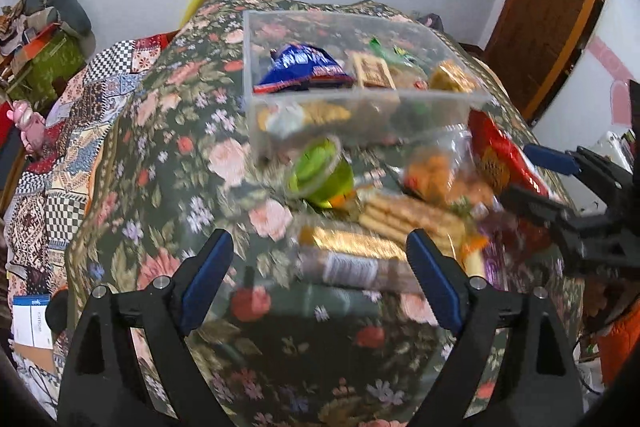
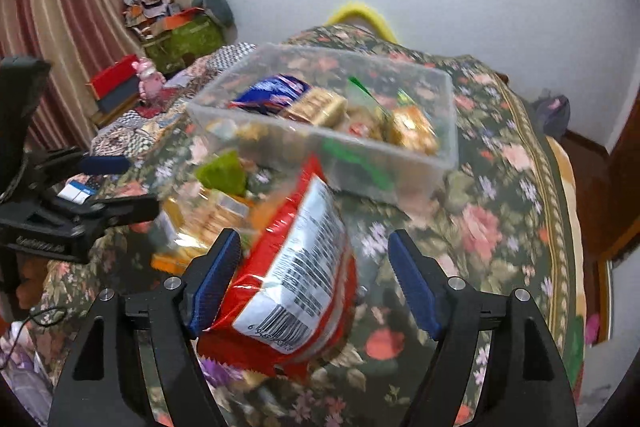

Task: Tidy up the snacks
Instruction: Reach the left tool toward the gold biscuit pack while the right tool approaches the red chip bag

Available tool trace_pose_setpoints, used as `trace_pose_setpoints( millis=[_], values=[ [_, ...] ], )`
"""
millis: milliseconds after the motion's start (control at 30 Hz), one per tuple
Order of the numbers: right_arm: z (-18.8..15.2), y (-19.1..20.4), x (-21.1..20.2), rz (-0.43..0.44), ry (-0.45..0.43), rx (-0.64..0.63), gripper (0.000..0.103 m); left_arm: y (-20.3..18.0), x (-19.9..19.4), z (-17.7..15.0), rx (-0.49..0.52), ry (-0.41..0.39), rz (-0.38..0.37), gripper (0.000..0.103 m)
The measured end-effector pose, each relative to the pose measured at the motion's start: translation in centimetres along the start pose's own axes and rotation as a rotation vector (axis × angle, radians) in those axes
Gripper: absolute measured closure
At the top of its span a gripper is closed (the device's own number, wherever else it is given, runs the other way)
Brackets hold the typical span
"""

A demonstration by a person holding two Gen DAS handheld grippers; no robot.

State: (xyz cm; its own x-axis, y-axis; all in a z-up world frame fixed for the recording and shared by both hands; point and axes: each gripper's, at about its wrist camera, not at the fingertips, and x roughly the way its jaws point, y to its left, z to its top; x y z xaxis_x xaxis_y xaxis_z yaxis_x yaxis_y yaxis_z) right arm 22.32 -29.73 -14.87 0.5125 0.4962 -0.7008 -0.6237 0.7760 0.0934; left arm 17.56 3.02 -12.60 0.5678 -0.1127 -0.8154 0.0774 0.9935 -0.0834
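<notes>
Right wrist view: right gripper (image 2: 314, 277) has its jaws apart, straddling a red snack bag (image 2: 292, 275). The left pad lies against the bag's edge; the right pad stands clear of it, so nothing is clamped. The bag lies on the floral cloth (image 2: 500, 227), barcode side up, just near of the clear plastic bin (image 2: 448, 151), which already holds a blue packet (image 2: 272, 93) and several gold-wrapped items.

Left wrist view: left gripper (image 1: 320, 267) is also spread wide, with nothing between the pads. Ahead of it are a long gold-and-brown packet (image 1: 352, 259), a biscuit pack (image 1: 404, 215) and a green jelly cup (image 1: 320, 175); the loose pile sits near and right of the bin. Frame is motion-blurred, so the exact packet under the jaws is uncertain.

Risks, as judged:
- The bag is slick and puffed; a one-sided or shallow pinch could let it slide out or swing on the lift.
- Closing hard may crush the contents.
- The two grippers work close together over one pile; a collision or a nudged neighbour is likely.
- The jelly cup lies on its side and could roll off if bumped.
</notes>
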Motion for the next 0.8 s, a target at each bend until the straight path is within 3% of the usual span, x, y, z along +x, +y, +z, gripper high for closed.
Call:
trace_pose_setpoints(
  millis=[167,300,400,600,800],
  values=[
    [-1.6,-1.7,-0.2,-0.046,0.027,0.032,0.031,-0.6,1.8,-1.6,0.003,0.047,-0.008,0.014],
    [-3.0,-2.5,0.0,-0.078,0.065,0.023,0.034,-0.9,3.0,-2.2,-0.014,0.039,-0.004,0.014],
    [-3.8,-2.9,0.3,-0.091,0.089,0.022,0.036,-1.4,3.4,-2.0,-0.049,0.030,-0.065,0.014],
    [-3.7,-3.6,0.2,-0.080,0.083,0.059,0.036,-2.9,4.6,-0.8,-0.049,0.020,-0.026,0.003],
    [-3.7,-5.5,0.4,-0.065,0.115,0.145,0.032,-1.9,5.8,-0.9,-0.085,0.027,-0.023,0.002]
  ],
)
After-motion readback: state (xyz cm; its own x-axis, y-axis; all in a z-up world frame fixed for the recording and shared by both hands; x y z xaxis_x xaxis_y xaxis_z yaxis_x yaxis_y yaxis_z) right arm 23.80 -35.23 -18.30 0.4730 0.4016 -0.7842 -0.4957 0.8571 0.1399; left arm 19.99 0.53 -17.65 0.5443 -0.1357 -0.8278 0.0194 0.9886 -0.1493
